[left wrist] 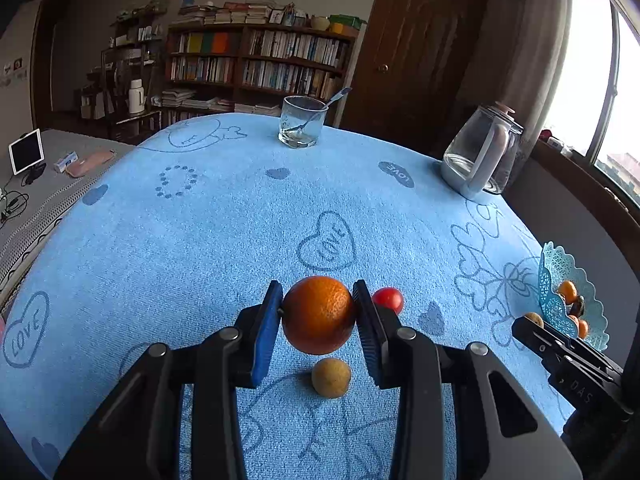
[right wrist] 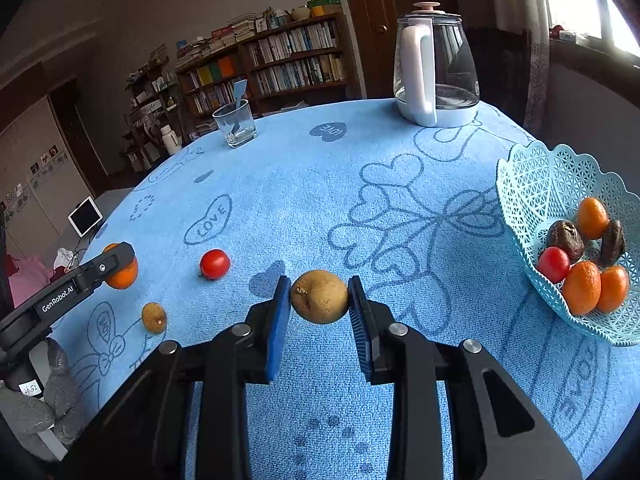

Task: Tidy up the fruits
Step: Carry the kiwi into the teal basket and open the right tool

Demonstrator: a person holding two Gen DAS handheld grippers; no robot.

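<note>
I have a fruit in each pair of tongs. My left tongs (left wrist: 318,312) are closed on the orange (left wrist: 319,314), the blue pads pressing it across its widest part so the round skin cannot roll out. It hangs clear of the worktop (left wrist: 200,240), its shadow falling on the cloth beneath. My right tongs (right wrist: 319,298) are closed on a brown round fruit (right wrist: 319,296), gripped the same way, pad to pad through the middle, and it too is off the cloth.

Both loads are meant, I judge, for the blue lattice basket (right wrist: 532,184) at the right edge of the worktop, which already holds several oranges, a red fruit and two dark wrinkled ones. That explains the hold: level, centred, firm enough to travel sideways without a drop.

Loose on the cloth remain a red tomato (right wrist: 215,264) and a small brown fruit (right wrist: 154,317), both near my left tongs and well apart from the basket.

My right tongs point forward and slightly downward, with the basket off to their right. My left tongs sit lower and nearer the worktop's left half, aimed across it toward the glass with a spoon (left wrist: 301,122) and the kettle (left wrist: 480,152) at the far edge.
</note>
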